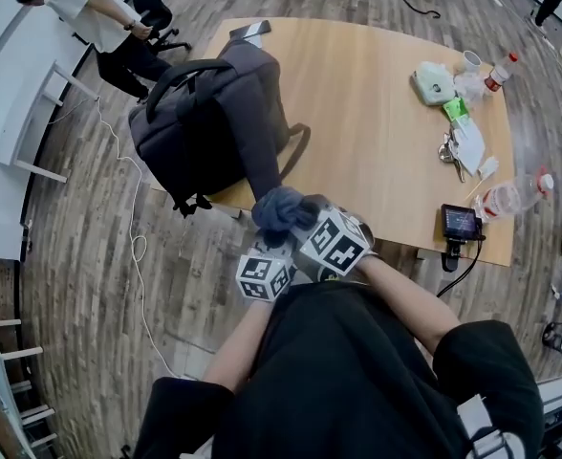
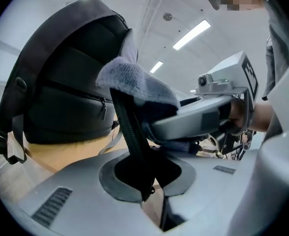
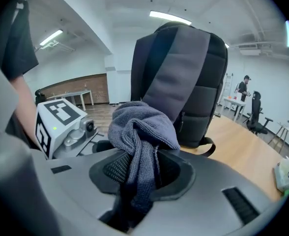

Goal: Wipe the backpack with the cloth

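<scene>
- In the head view, the dark grey backpack [image 1: 209, 122] stood on the near left corner of the wooden table [image 1: 377, 151]. One strap [image 1: 262, 156] ran from it toward the wearer.
- A bunched blue-grey cloth [image 1: 281, 208] sat at the near end of that strap. The left gripper [image 1: 265, 256] and right gripper [image 1: 312, 226] were close together just beneath it.
- A plastic bottle [image 1: 512, 197] lay on its side at the table's right edge, well apart from the backpack. A person in a white top [image 1: 95, 12] was beyond the far left corner.
- In the left gripper view, the jaws were drawn nearly together and pinched the black strap [image 2: 130, 132] (its edge ribbed like a zipper). The strap rose from between them. The cloth [image 2: 134, 85] was draped over the strap higher up, and the backpack [image 2: 66, 82] stood behind at left. The right gripper's body reached in from the right, against the cloth.
- In the right gripper view, the jaws were clamped on the cloth [image 3: 142, 132], with a fold hanging down between them. The backpack [image 3: 184, 77] rose upright just behind. The left gripper's marker cube [image 3: 58, 114] showed at left.
</scene>
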A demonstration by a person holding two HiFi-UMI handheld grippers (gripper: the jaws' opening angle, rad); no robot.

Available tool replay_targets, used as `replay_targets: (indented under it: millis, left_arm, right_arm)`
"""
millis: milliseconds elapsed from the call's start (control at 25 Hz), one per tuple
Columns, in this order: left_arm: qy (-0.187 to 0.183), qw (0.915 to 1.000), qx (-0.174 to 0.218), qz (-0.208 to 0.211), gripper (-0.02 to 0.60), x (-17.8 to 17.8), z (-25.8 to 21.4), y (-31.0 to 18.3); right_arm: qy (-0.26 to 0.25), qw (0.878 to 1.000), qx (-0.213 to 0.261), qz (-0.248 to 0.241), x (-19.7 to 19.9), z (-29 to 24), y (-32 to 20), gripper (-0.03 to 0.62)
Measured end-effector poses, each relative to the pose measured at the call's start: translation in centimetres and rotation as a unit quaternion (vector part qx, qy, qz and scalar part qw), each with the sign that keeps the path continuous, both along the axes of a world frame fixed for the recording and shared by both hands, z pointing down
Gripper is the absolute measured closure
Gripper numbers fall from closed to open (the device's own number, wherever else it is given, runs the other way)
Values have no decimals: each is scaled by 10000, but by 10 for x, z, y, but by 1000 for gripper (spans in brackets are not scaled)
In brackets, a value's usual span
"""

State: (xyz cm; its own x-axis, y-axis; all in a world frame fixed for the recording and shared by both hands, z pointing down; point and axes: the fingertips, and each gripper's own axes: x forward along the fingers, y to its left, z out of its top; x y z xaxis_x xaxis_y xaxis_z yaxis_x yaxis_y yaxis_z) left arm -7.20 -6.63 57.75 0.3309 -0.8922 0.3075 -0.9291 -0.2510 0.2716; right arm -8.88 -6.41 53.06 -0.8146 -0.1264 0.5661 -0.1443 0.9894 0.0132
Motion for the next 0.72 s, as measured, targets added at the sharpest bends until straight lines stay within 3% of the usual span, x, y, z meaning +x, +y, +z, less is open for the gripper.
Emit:
replay_targets:
  millis: [120, 240, 400, 480, 600, 720]
  left_arm:
    - [-3, 9999, 135, 50, 522, 3, -6, 3]
    - [65, 9996, 274, 91, 522, 5, -10, 5]
    - [-68, 9987, 357, 350, 522, 19, -10, 9]
    - [-46, 9979, 407, 501, 522, 30, -12, 10]
    - [6, 9971, 473, 603, 522, 42, -16, 8]
    - [19, 9975, 385, 591, 522, 42, -14, 5]
  right_arm:
    - [-442, 9971, 443, 438, -12, -27, -25, 479]
    - [-982, 9859, 1076, 825, -25, -75, -59, 477]
    - [-1680, 9554, 2094, 1229, -35, -161, -103, 479]
    - [-1925, 9426, 2375, 1339, -39, -204, -123, 477]
    - [-1821, 9439, 2497, 1162, -53, -241, -142, 477]
    - [-1437, 9451, 2810, 850, -60, -233, -138, 479]
